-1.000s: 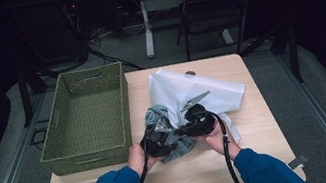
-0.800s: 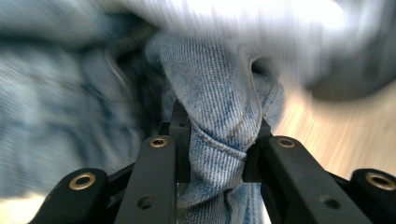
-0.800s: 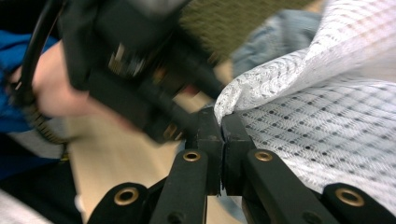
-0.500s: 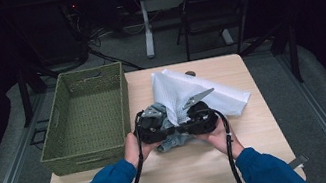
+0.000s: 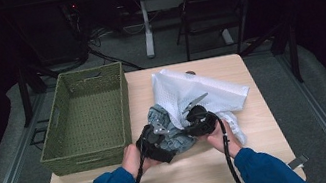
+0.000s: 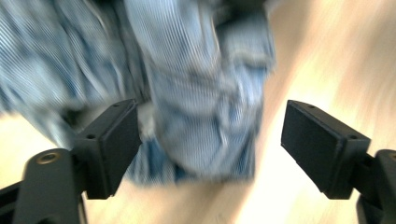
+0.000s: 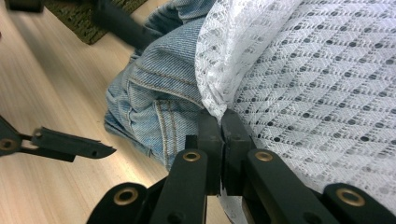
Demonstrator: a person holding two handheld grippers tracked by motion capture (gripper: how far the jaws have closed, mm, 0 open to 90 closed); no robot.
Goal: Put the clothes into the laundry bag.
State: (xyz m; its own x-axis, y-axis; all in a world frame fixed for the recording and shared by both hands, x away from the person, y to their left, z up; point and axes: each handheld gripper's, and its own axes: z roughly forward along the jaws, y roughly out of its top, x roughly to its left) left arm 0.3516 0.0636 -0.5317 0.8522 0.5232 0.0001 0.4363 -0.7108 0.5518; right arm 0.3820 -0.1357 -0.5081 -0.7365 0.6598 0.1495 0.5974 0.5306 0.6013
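A crumpled blue denim garment lies on the wooden table, partly under a white mesh cloth. My left gripper is at the denim's near left side. Its jaws have just been opening and stand wide apart, with a denim fold between them and the pads clear of it. My right gripper sits at the denim's right. In the right gripper view it is shut on the edge of the mesh cloth, right beside the denim seam.
A green woven basket stands on the table's left half, close to the left hand. Bare tabletop lies in front of the clothes and to their right. A dark chair and floor cables are beyond the far edge.
The left hand has shifted slightly toward the near left of the denim. The right hand has sunk a little at the mesh edge.
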